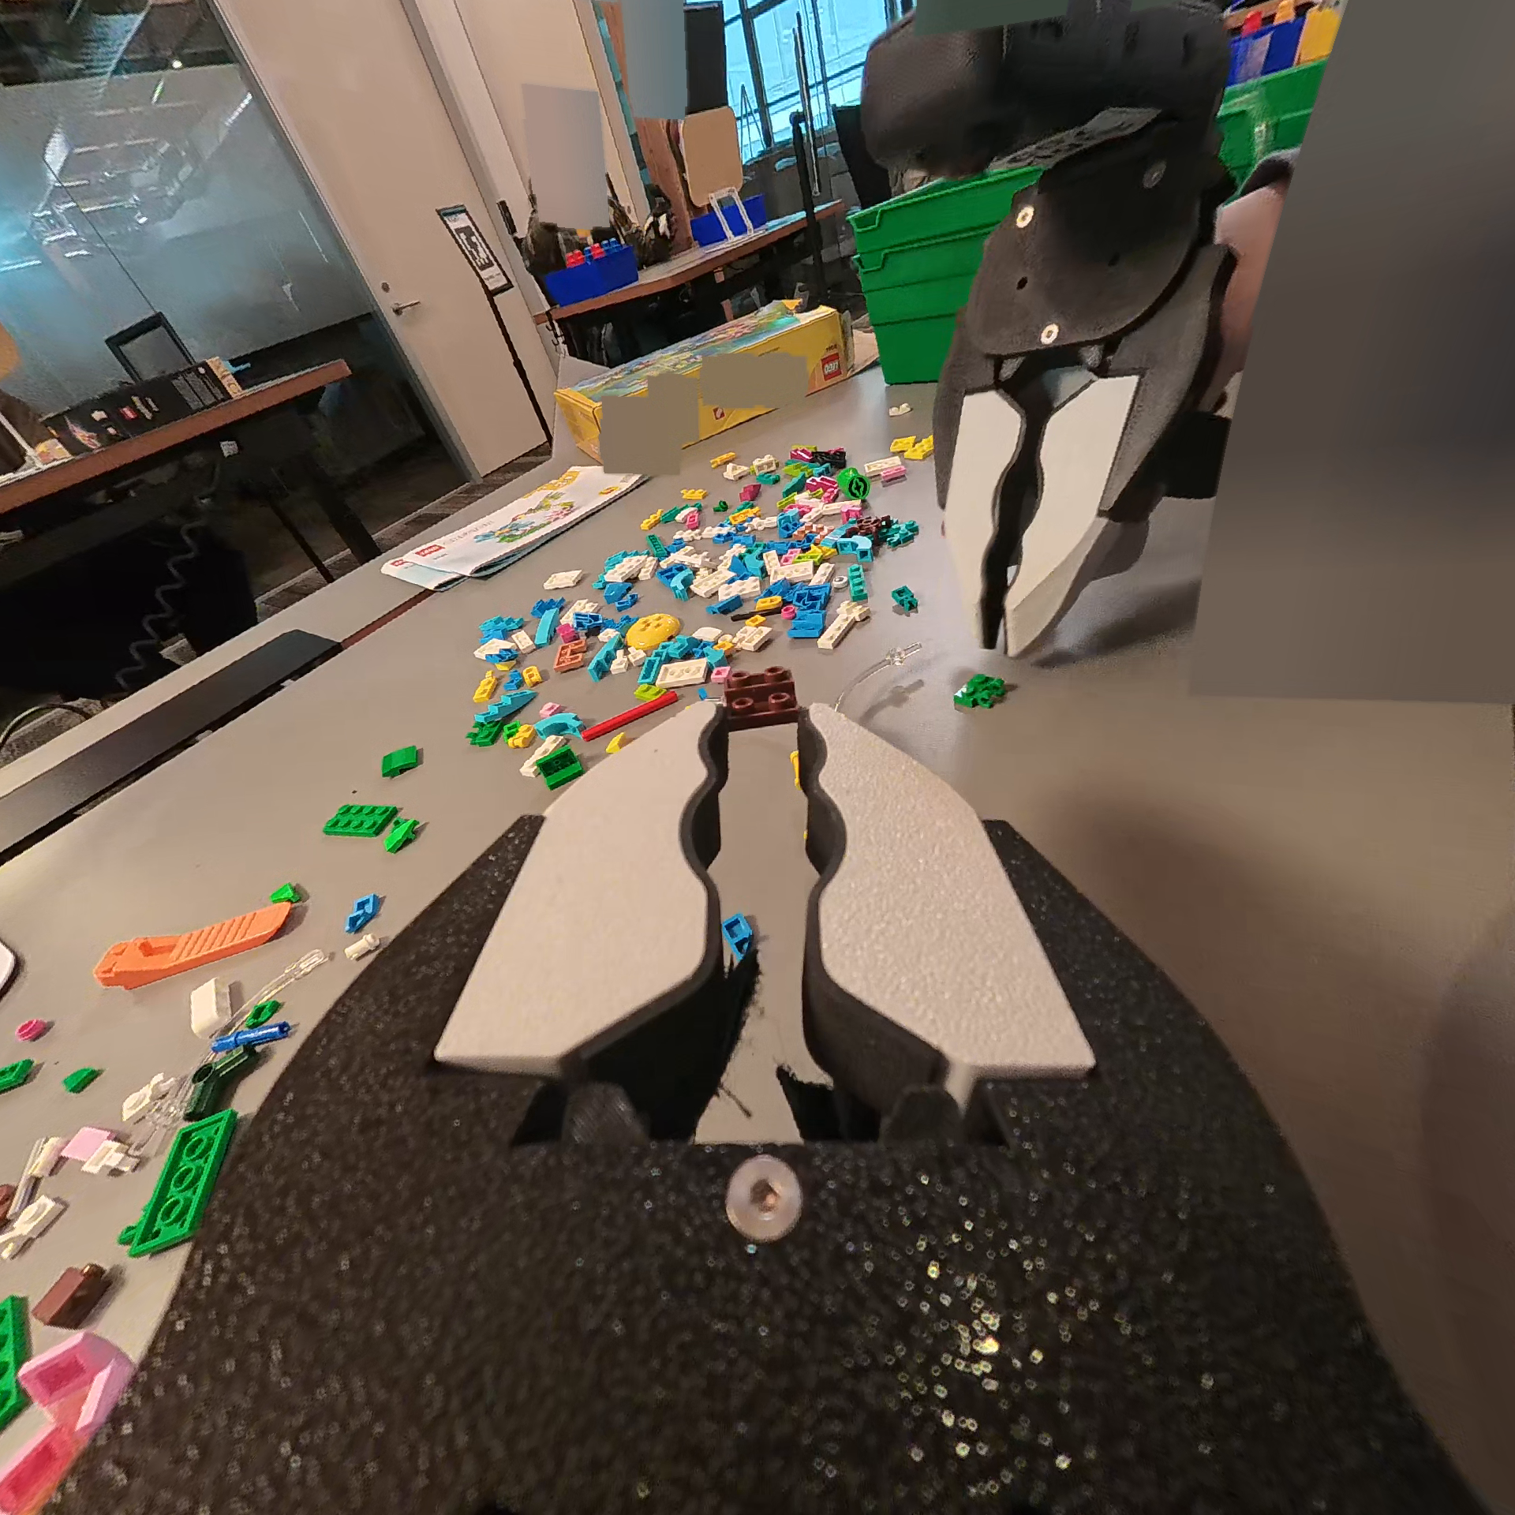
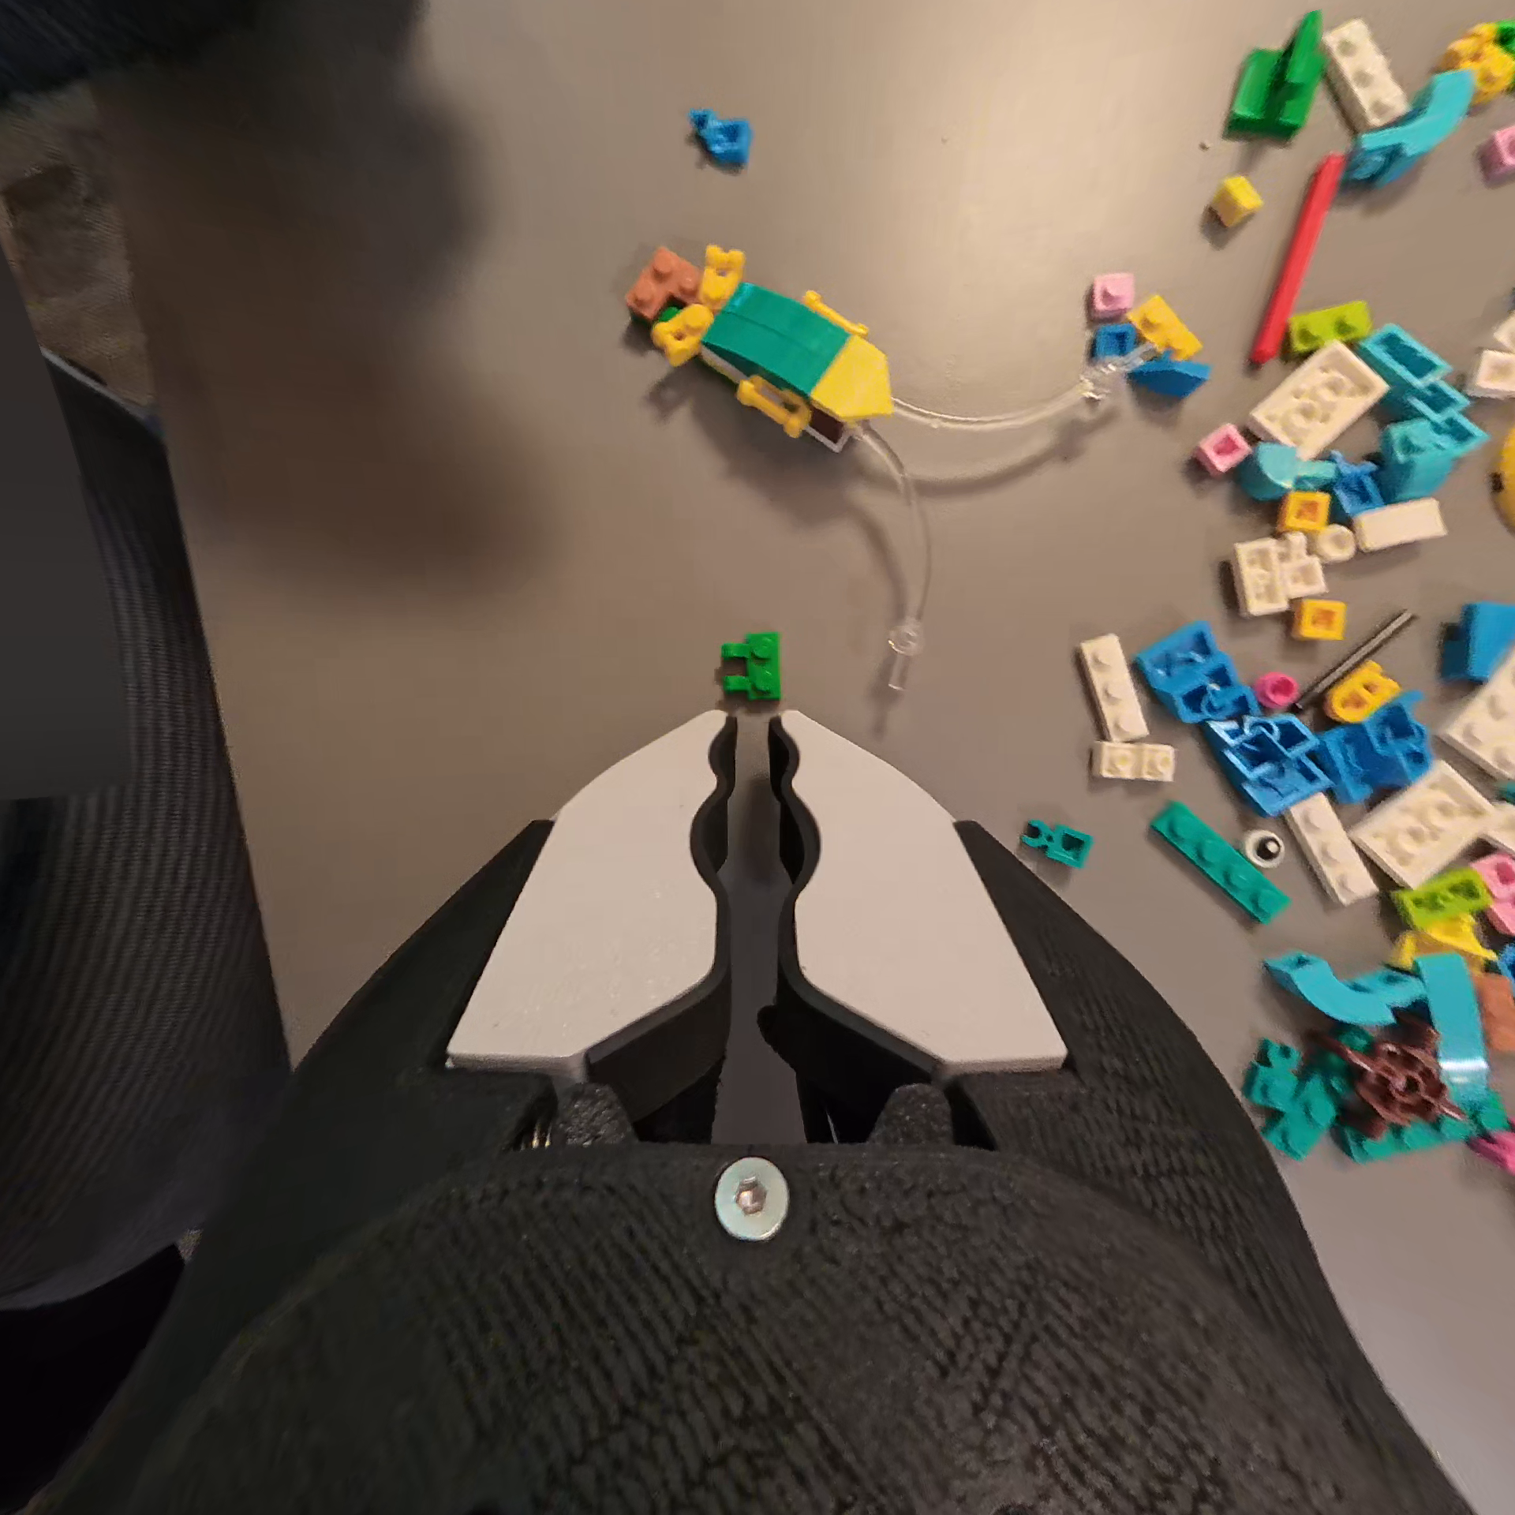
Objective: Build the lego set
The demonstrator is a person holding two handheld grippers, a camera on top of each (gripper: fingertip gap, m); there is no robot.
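My left gripper (image 1: 761, 717) is shut on a small dark brown brick piece (image 1: 761, 693), held between its tips above the grey table (image 1: 1066, 861). My right gripper (image 2: 749, 715) points down at the table, empty, with only a narrow gap between its tips. It also shows in the left wrist view (image 1: 1004, 643). A small green clip piece (image 2: 752, 666) lies just ahead of its tips, apart from them. A small teal, yellow and brown build (image 2: 779, 344) with clear tubes (image 2: 910, 508) lies on the table beyond it.
A pile of loose blue, white and teal bricks (image 1: 738, 566) covers the table's middle (image 2: 1353, 697). An orange brick separator (image 1: 193, 947) and green plates (image 1: 180, 1180) lie at the left. A booklet (image 1: 516, 525), yellow box (image 1: 705, 393) and green bins (image 1: 918, 270) stand behind. My right fingertips sit around 15 cm from my left ones. About 25 cm separates my left fingertips from the orange brick separator (image 1: 193, 947).
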